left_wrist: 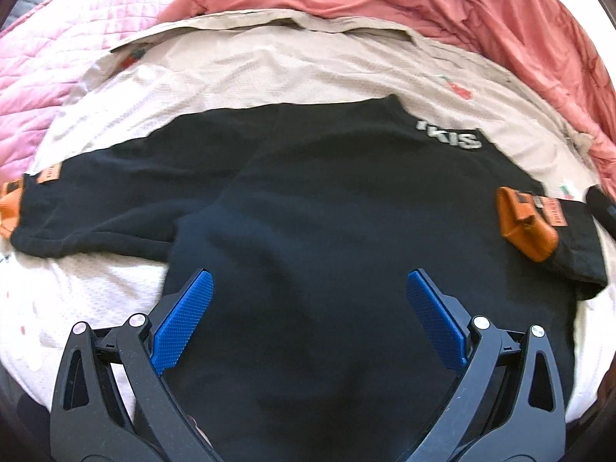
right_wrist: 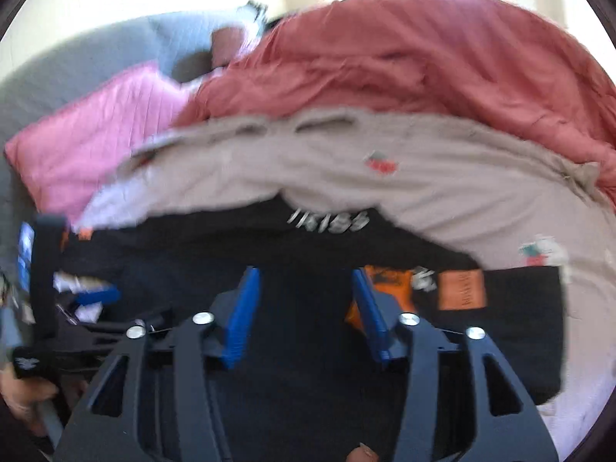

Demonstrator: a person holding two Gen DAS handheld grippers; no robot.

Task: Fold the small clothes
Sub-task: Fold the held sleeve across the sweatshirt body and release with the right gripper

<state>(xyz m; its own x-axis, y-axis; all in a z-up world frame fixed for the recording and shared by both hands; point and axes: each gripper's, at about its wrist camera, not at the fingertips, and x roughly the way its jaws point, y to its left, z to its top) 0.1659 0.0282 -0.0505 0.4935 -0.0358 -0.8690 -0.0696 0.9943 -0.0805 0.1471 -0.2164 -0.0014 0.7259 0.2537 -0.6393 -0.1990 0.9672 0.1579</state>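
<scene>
A black top [left_wrist: 308, 192] lies spread flat on the bed, its white lettering [left_wrist: 454, 134] near the far edge. One sleeve stretches left to an orange cuff [left_wrist: 9, 208]. The other sleeve is folded in, with its orange cuff [left_wrist: 525, 227] resting on the cloth at the right. My left gripper [left_wrist: 310, 275] hovers open over the near part of the top, blue pads wide apart with nothing between them. My right gripper [right_wrist: 305, 271] is above the same black top [right_wrist: 215, 246], open about halfway and empty. Just beyond its right pad lie the orange cuff [right_wrist: 389, 279] and an orange label [right_wrist: 462, 288].
The top rests on a beige sheet [left_wrist: 269, 65] with small red prints. A salmon duvet [left_wrist: 423, 0] is bunched up behind it and to the right. A pink quilted blanket [left_wrist: 57, 57] lies at the left. A hand [right_wrist: 19, 396] shows at the lower left of the right wrist view.
</scene>
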